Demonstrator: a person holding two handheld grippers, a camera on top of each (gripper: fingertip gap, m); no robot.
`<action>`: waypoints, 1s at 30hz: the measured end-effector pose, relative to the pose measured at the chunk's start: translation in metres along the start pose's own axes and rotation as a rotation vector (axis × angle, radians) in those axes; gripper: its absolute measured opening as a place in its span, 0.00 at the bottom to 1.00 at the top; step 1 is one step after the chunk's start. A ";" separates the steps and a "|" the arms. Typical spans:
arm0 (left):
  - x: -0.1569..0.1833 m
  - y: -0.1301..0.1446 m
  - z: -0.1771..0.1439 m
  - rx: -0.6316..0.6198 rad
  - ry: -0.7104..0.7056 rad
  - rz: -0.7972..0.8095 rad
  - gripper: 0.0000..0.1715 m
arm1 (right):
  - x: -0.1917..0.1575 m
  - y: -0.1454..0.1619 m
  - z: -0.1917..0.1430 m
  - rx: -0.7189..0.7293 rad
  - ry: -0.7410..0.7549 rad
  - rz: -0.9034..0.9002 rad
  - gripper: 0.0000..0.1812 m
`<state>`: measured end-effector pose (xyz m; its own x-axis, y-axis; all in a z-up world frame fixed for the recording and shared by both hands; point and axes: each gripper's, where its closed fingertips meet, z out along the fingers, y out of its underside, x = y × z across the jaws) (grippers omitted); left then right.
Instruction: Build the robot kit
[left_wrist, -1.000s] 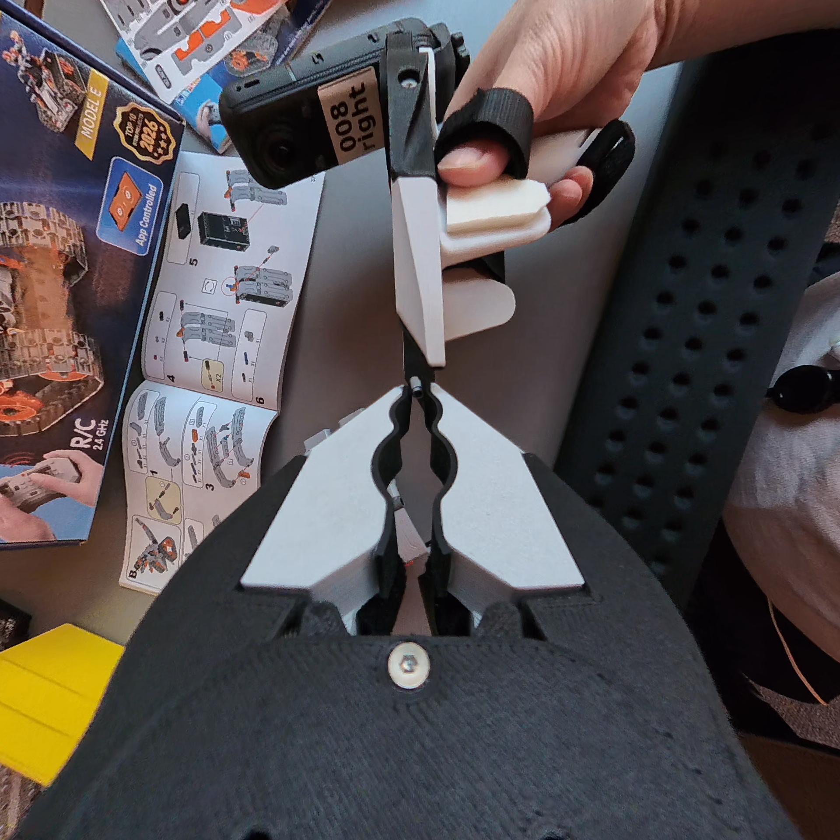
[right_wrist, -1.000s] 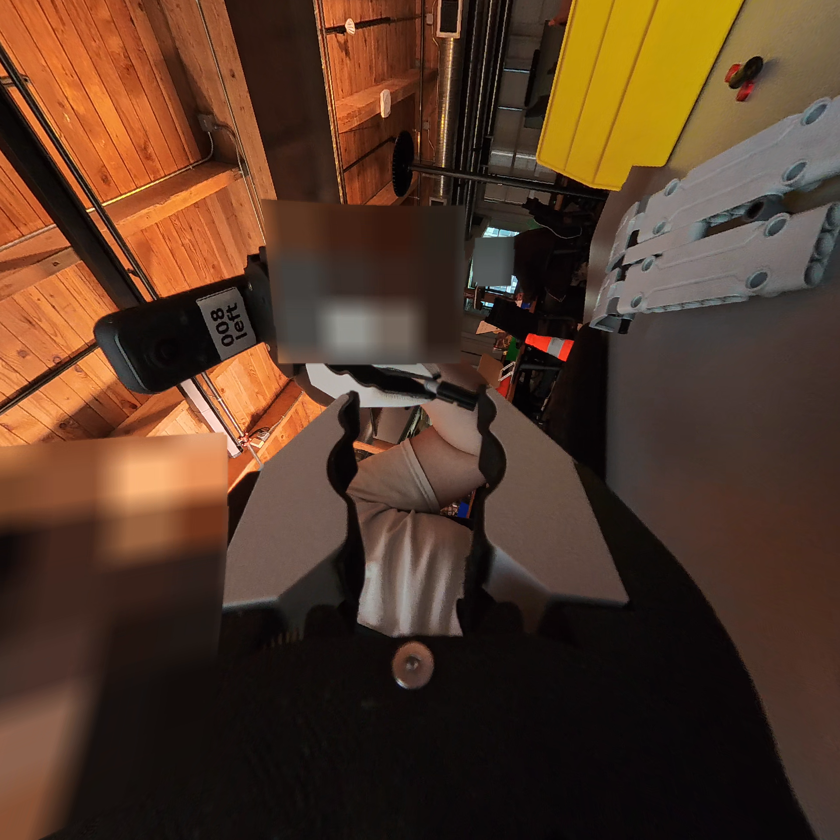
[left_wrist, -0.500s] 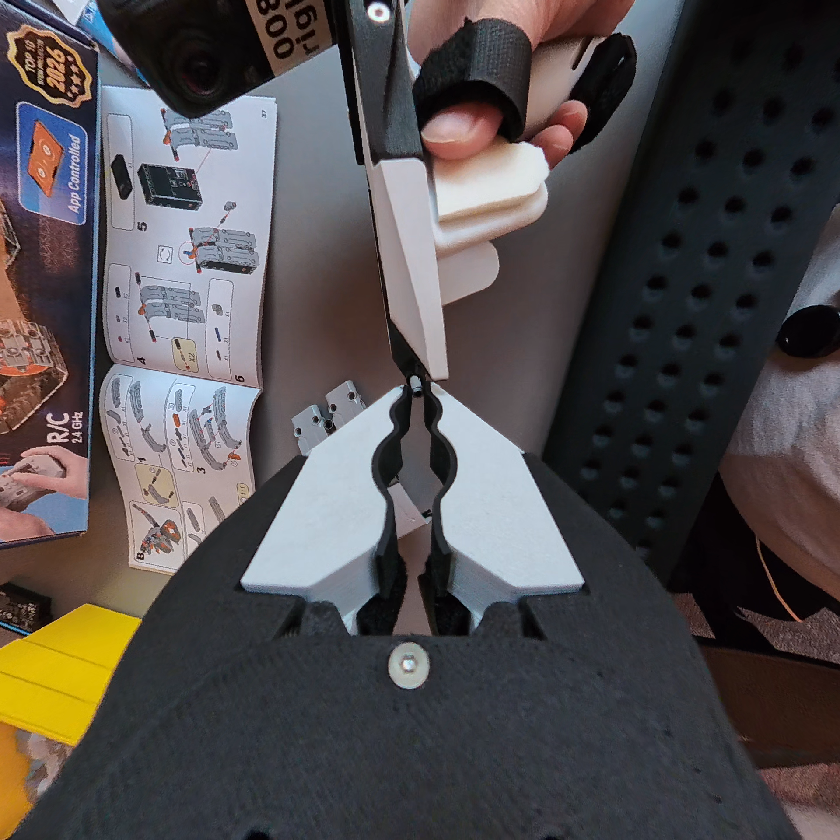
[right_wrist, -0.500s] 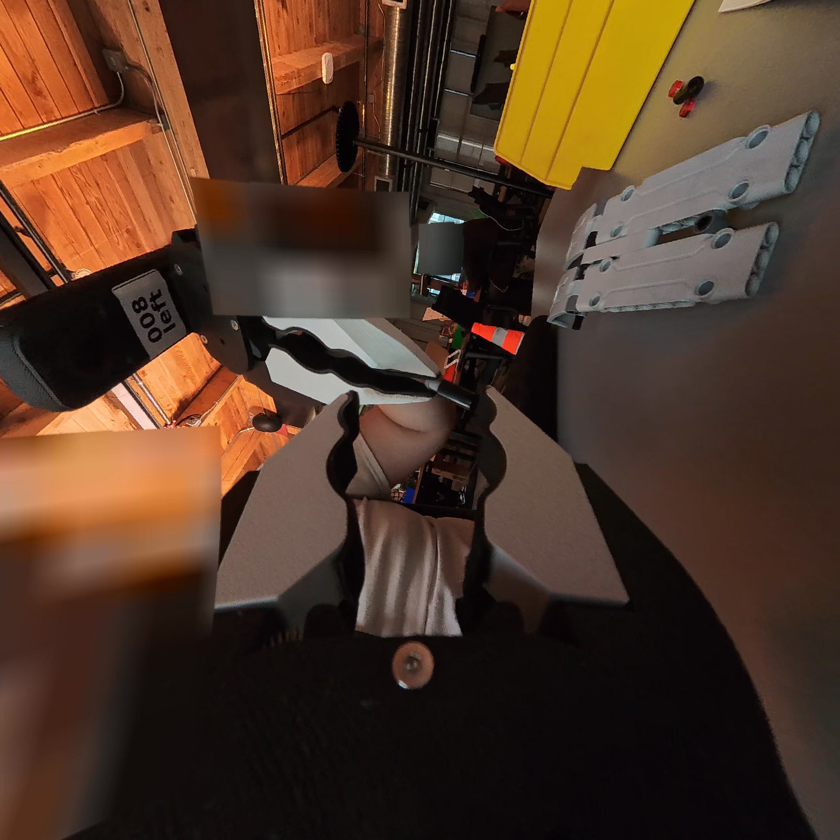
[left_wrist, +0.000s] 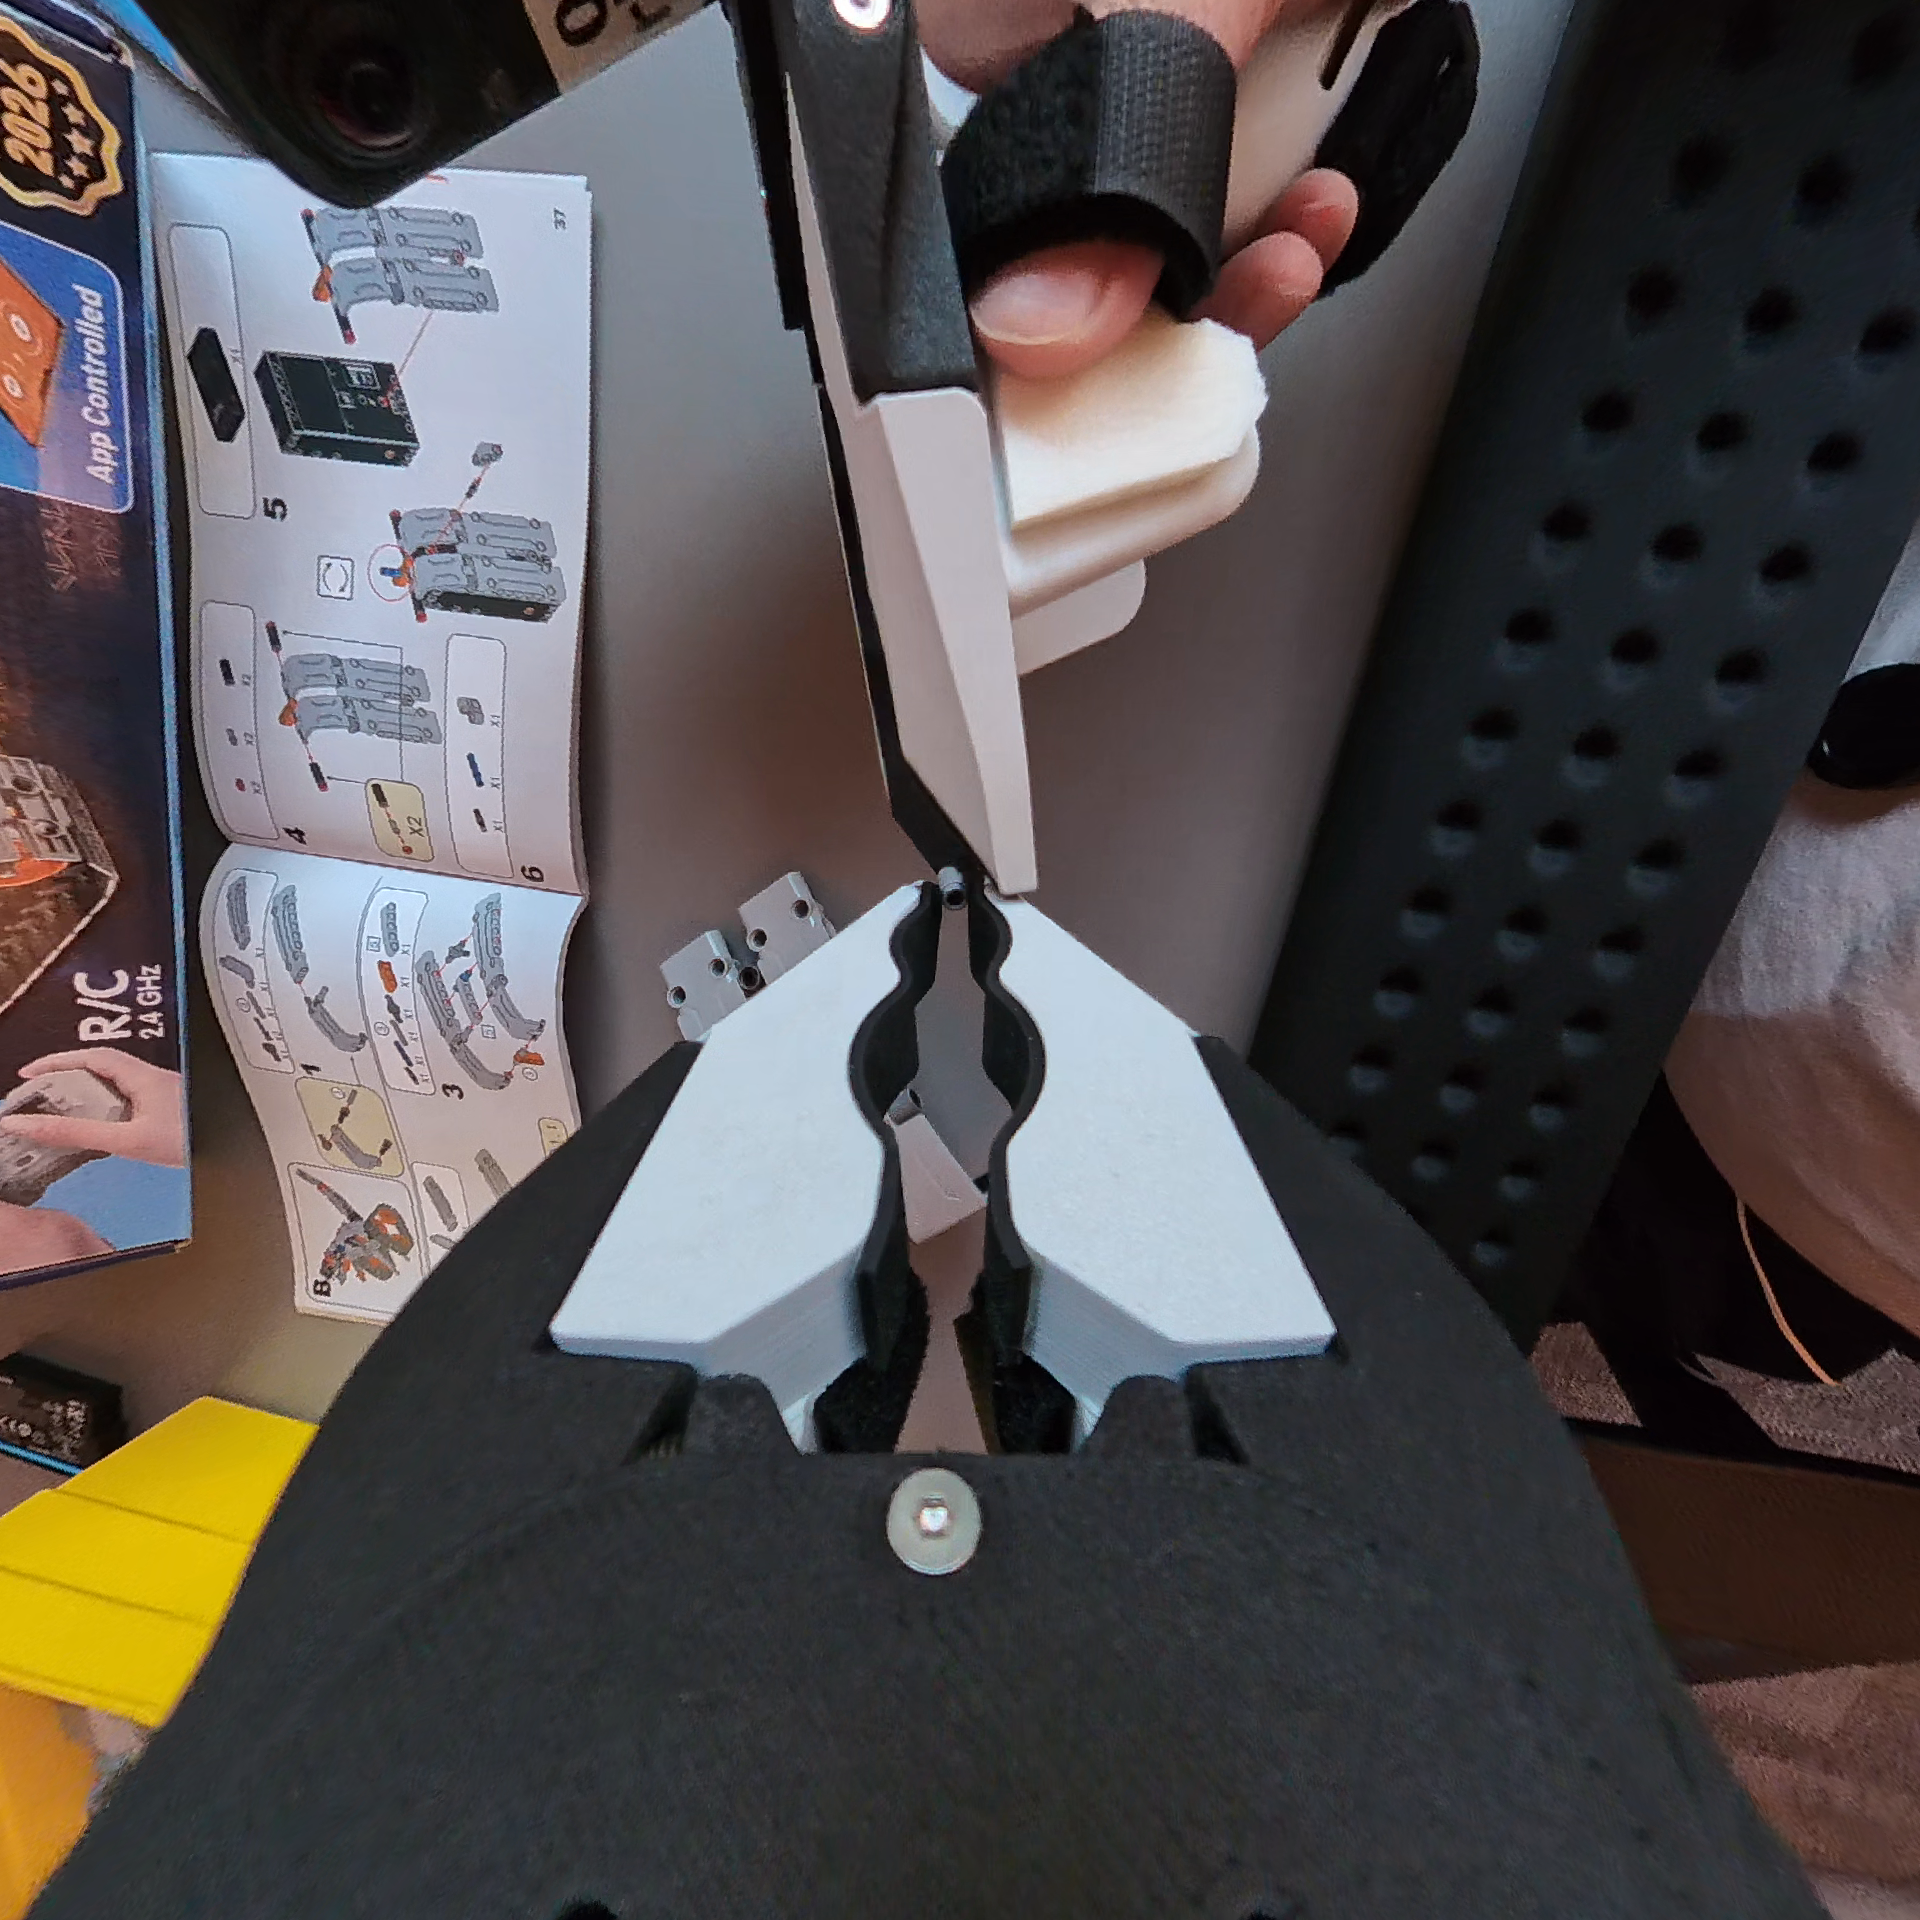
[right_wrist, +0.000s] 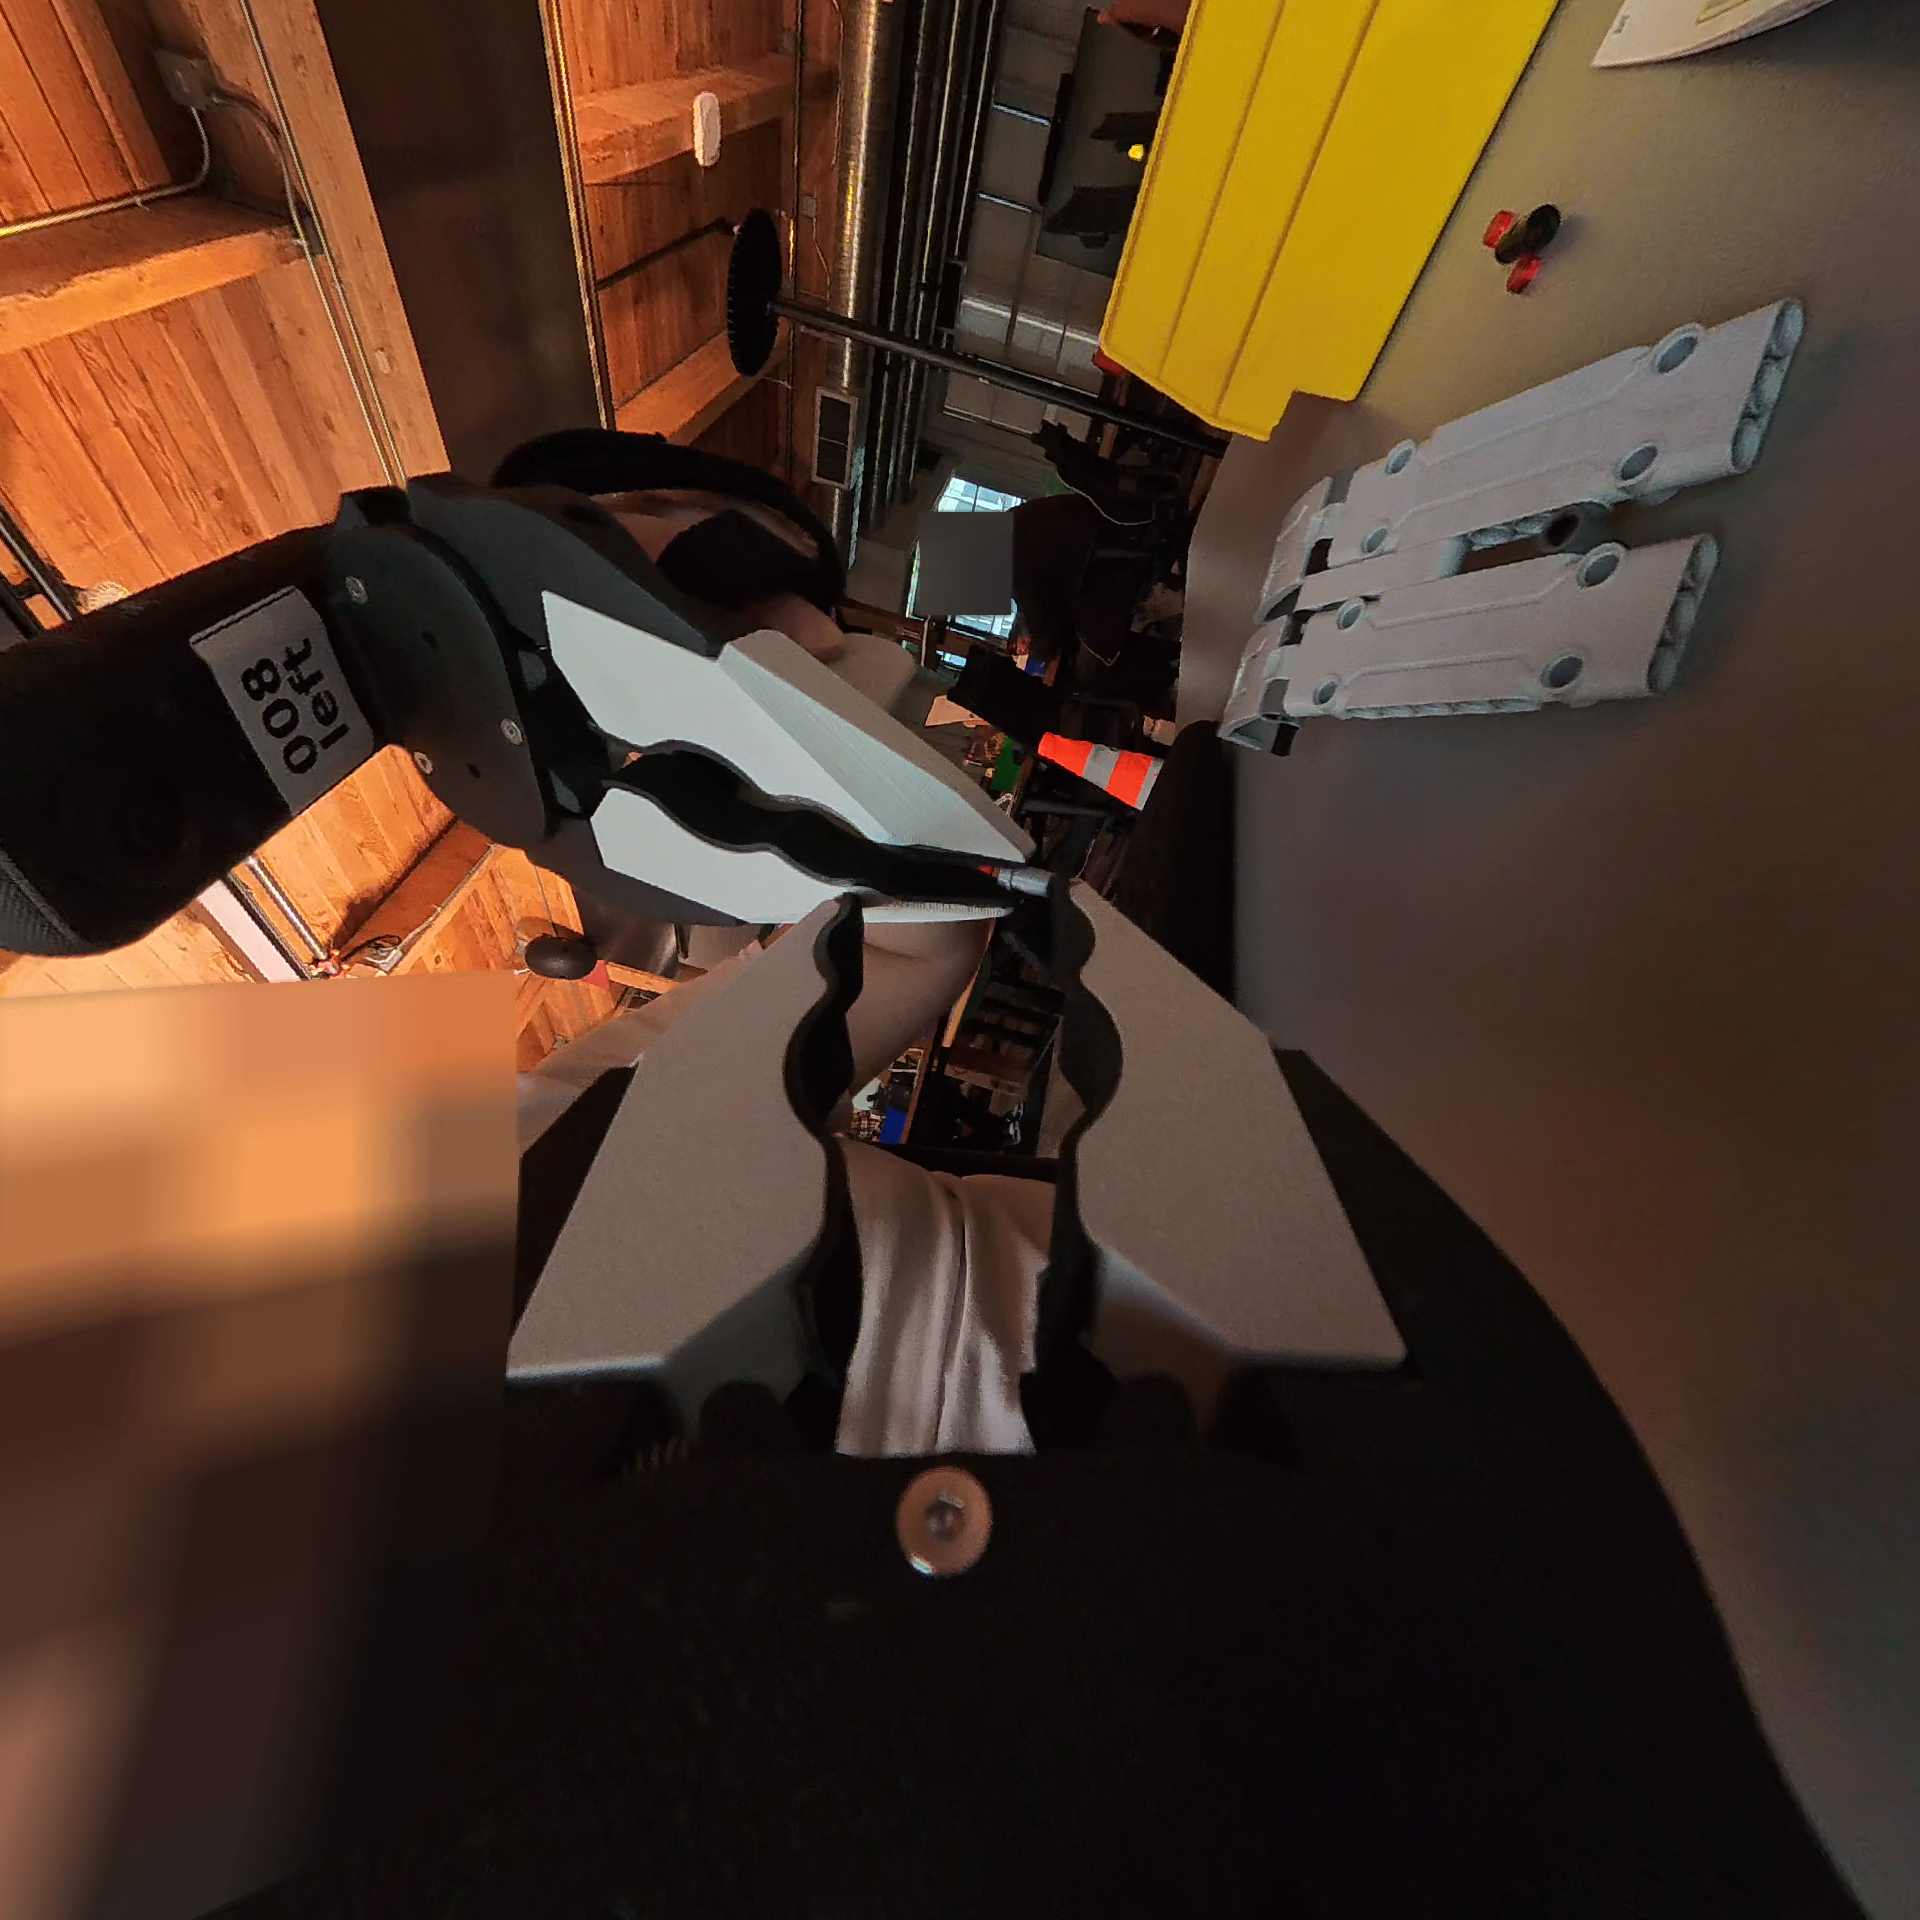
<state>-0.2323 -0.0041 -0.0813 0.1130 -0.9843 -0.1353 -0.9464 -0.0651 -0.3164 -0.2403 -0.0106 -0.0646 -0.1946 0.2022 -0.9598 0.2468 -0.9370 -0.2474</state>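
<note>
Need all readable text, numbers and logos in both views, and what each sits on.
I won't transcribe writing; here is where it stands:
Blue toy box, left: logos, badge, lettering, legible.
Open instruction booklet: step numbers, legible.
Label on right gripper camera: cut off.
Label on left gripper camera (fingers shut on small pin): legible.
White sheet, far corner: too small.

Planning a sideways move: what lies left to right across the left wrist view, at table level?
Blue toy box → open instruction booklet → grey beam pieces → left gripper pinching a small pin → black perforated panel → person's grey clothing.
</note>
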 end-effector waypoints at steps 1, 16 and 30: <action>-0.001 -0.001 0.000 0.013 -0.002 -0.007 0.02 | 0.000 -0.001 -0.001 0.002 -0.003 0.005 0.20; -0.006 0.027 -0.013 0.411 -0.025 -0.421 0.02 | 0.036 -0.054 -0.056 -0.014 0.727 -0.966 0.09; 0.028 0.008 -0.059 0.944 0.241 -0.503 0.02 | -0.058 0.013 0.032 -0.101 0.580 -1.907 0.12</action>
<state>-0.2542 -0.0421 -0.0320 0.2615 -0.8934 0.3654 -0.1842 -0.4178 -0.8897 -0.2563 -0.0433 -0.0083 0.0462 0.8087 0.5865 0.1785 0.5710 -0.8013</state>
